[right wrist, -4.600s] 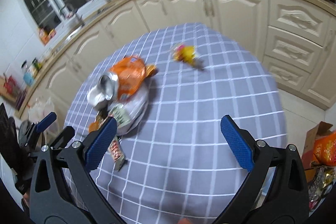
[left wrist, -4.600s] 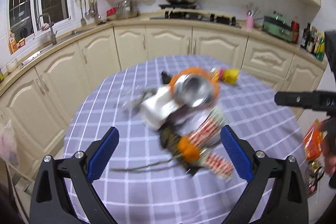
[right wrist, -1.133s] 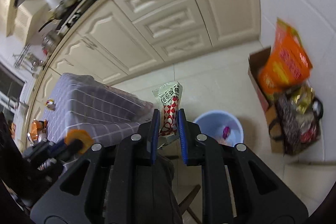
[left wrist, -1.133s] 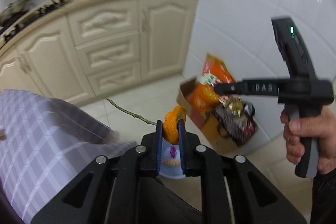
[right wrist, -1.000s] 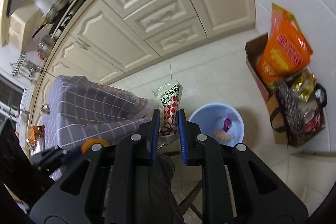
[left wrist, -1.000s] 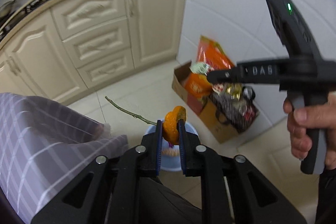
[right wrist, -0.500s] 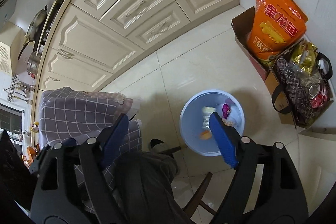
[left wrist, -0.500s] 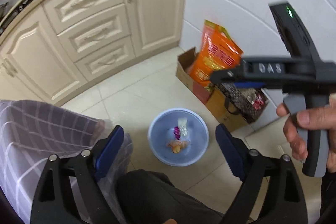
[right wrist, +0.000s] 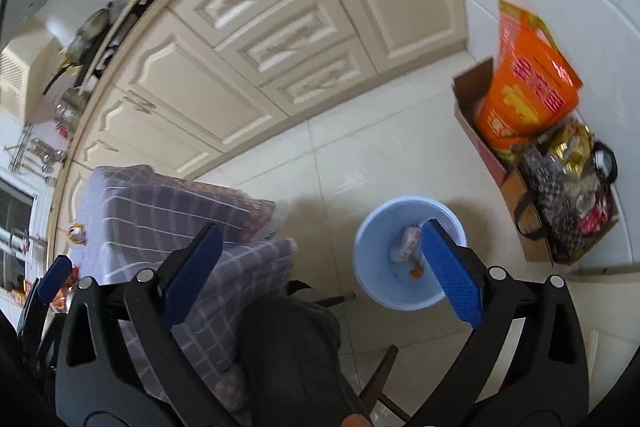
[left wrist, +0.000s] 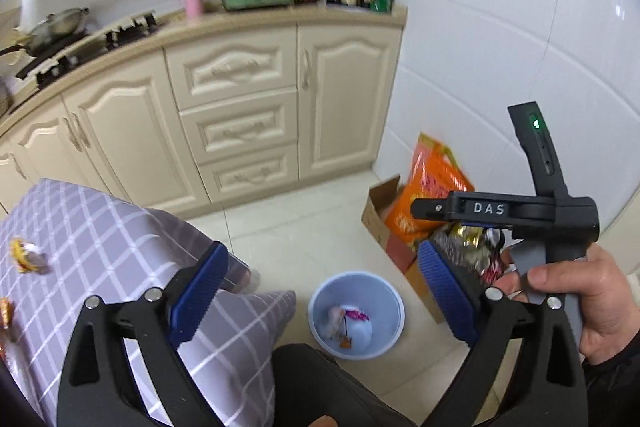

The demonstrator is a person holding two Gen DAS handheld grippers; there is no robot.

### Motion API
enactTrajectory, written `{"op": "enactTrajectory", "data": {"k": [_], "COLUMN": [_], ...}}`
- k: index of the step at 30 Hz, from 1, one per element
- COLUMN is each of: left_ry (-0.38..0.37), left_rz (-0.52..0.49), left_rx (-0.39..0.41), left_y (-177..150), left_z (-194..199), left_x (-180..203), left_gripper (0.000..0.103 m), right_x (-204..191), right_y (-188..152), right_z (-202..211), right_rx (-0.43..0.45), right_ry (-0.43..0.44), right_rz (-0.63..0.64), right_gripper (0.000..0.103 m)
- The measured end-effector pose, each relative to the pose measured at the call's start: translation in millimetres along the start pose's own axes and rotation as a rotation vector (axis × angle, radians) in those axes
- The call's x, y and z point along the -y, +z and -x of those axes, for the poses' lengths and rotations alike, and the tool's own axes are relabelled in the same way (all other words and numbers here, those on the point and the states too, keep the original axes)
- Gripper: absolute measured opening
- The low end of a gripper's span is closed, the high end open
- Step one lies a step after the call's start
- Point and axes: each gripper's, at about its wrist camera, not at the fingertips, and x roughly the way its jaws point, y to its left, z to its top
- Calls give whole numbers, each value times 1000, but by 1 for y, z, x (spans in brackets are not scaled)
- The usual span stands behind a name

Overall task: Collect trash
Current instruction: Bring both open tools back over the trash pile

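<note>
A pale blue bin (left wrist: 356, 315) (right wrist: 408, 259) stands on the tiled floor and holds wrappers (left wrist: 348, 323) (right wrist: 406, 249) and an orange scrap. My left gripper (left wrist: 324, 297) hovers high over it, jaws still opening, nothing between them. My right gripper (right wrist: 320, 267) also hangs above the floor by the bin, jaws still opening and empty. In the left wrist view the right gripper's body (left wrist: 520, 211) shows at the right, held by a hand (left wrist: 580, 299). A yellow wrapper (left wrist: 26, 255) lies on the checked tablecloth (left wrist: 100, 251) at the left.
Cream cabinets (left wrist: 240, 115) run along the back under a counter with bottles. A cardboard box (right wrist: 492, 139) with an orange bag (right wrist: 528, 95) and a dark patterned bag (right wrist: 560, 195) stands by the wall. A person's dark-trousered knee (right wrist: 288, 347) is below the grippers.
Both grippers opened: the orange peel left the left jaws and the red-white wrapper left the right jaws, and both now lie in the bin. The left gripper has since risen and tilted up.
</note>
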Motion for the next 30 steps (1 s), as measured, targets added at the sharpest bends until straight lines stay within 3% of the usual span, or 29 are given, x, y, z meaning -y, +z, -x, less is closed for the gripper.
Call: {"op": "enactTrajectory", "data": {"k": [16,30], "left_ry": [196,421], "left_rz": [165,369], "left_rx": [203,279], "left_y": [-6,-63], "left_z": [123,220], "left_x": [-73,-156], "left_gripper": [95,96], "right_x": [-163,-286], "right_y": [-7,-53], "right_z": [52,55], "right_rx": [89,70], "right_ry": [168,280], "right_rz": [304,544], "right_gripper": [97,97]}}
